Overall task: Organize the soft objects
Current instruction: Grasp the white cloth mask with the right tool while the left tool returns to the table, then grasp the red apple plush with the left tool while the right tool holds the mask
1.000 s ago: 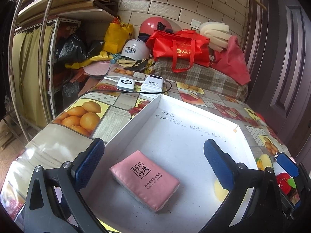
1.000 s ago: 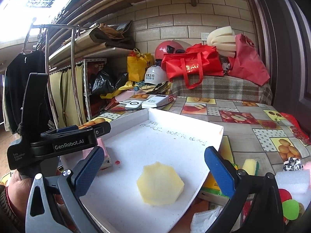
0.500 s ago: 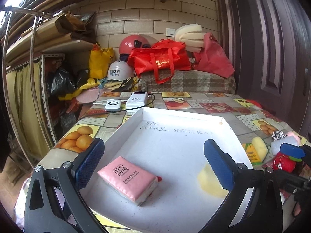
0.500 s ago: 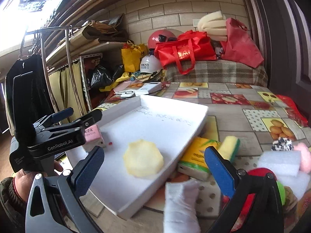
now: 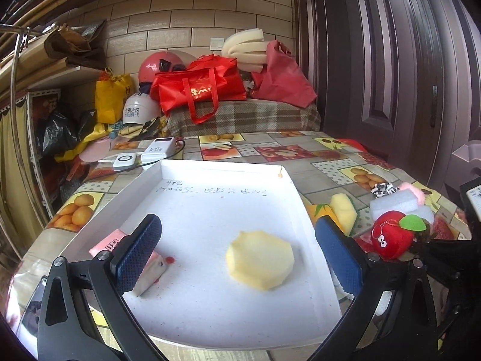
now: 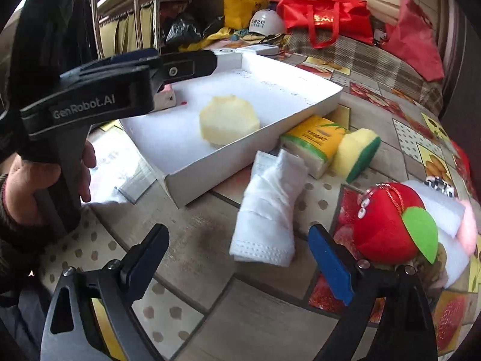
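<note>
Right gripper [image 6: 237, 258], angled down toward the table, jaws spread wide and holding nothing; they have just been closing a little, with only bare tablecloth between the pads and no object touched. Just ahead of the jaws lies the folded white cloth [image 6: 270, 204], judged the next item to be taken: light, limp and easily compressed, likely to sag or unfold if lifted by a corner, so the better hold is across its folded middle, pads on the two long sides. To the right of the right-hand pad sits the red plush apple [image 6: 387, 225], soft and springy, with white foam blocks [image 6: 445, 210] behind it. Farther ahead, the yellow tissue pack [image 6: 315, 141] and the yellow-green sponge [image 6: 357, 153] rest against the outer wall of the white tray [image 6: 210, 168]. Left gripper [image 5: 237, 252], jaws likewise wide apart and empty, hovers over the tray; the yellow foam disc [image 5: 260, 260] lies on the tray floor between its pads without contact, and the pink tissue pack [image 5: 147, 266] lies partly behind the left-hand pad. Whether that pad touches the pack cannot be told.
</note>
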